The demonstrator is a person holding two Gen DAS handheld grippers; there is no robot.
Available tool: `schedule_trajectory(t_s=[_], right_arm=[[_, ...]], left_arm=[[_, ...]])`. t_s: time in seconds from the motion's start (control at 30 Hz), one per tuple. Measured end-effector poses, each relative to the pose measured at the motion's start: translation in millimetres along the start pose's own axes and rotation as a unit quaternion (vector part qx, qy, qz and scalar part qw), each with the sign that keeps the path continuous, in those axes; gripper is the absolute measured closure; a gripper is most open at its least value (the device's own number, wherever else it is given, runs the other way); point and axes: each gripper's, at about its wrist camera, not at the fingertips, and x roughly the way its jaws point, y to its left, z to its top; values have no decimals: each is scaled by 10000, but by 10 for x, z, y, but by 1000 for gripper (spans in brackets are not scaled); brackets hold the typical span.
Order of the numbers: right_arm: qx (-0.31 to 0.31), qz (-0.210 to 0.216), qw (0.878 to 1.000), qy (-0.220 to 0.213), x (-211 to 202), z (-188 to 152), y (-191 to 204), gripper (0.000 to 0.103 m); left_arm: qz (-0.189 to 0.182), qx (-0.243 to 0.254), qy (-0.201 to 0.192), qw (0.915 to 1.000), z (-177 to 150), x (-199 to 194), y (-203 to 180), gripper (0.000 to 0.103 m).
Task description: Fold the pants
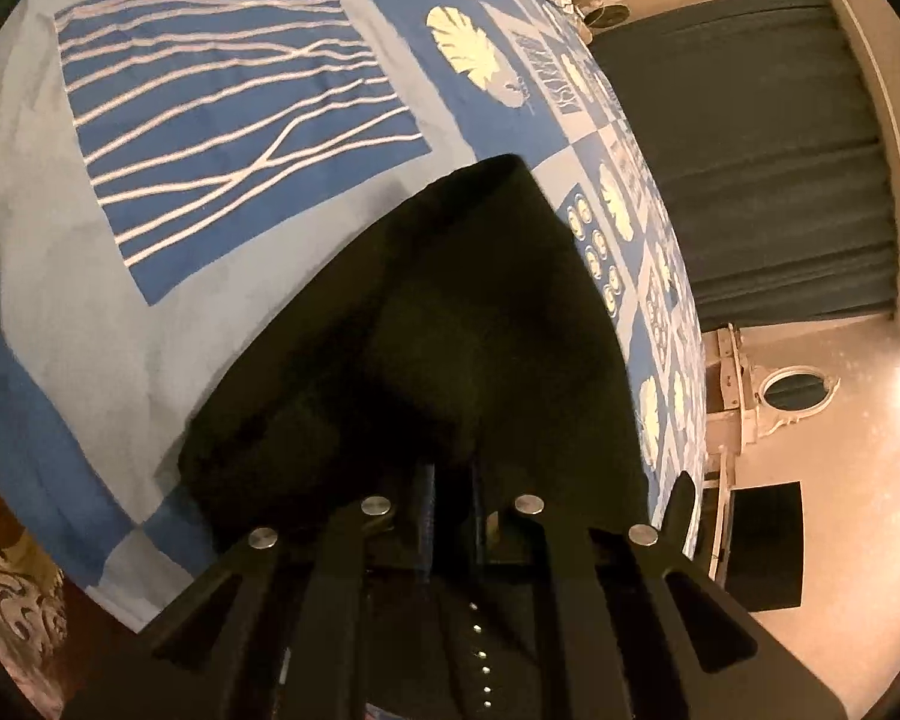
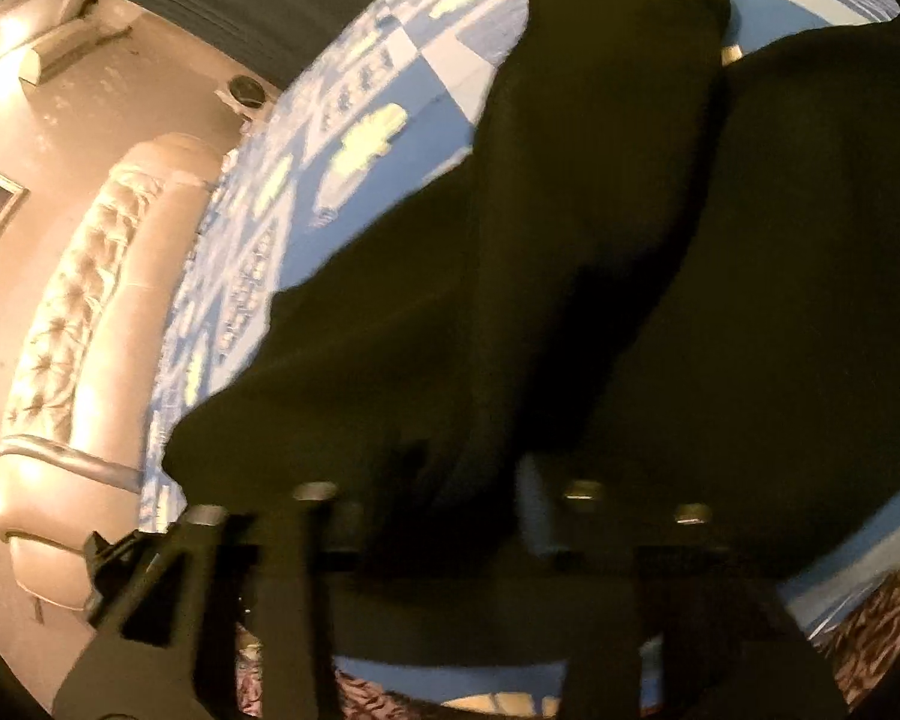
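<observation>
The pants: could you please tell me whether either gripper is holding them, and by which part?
Both appear to grip the black pants: left gripper and right gripper each at a near edge; which part cannot be told.

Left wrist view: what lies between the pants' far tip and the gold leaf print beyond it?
Only bare bedspread between the pants and the leaf print.

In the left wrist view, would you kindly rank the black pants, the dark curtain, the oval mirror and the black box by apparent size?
1. black pants, though nearest the camera
2. dark curtain
3. black box
4. oval mirror
</observation>
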Motion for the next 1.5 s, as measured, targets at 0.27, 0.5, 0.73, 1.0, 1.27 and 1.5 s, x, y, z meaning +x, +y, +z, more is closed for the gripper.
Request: schedule_trajectory(t_s=[0.27, 0.5, 0.73, 1.0, 1.27, 1.5], right_arm=[[350, 458, 9983, -118, -69, -14, -120, 85], [408, 684, 9966, -219, -140, -19, -116, 86], [558, 1108, 9920, -243, -351, -56, -123, 88], [618, 1139, 9916, -5, -442, -255, -321, 88], [690, 1065, 9918, 136, -350, -326, -491, 77], [198, 492, 9973, -504, -891, -31, -421, 44]], left_arm=[[-319, -317, 56, 9990, 23, 7, 90, 95], [-511, -375, -58, 9980, -15, -200, 49, 96], [-650, -107, -265, 9975, -114, -565, -52, 96], [-355, -263, -78, 9990, -265, -537, 278, 96], [-285, -108, 43, 9995, -288, -458, 399, 92], [66, 926, -291, 9953, -411, -815, 143, 79]])
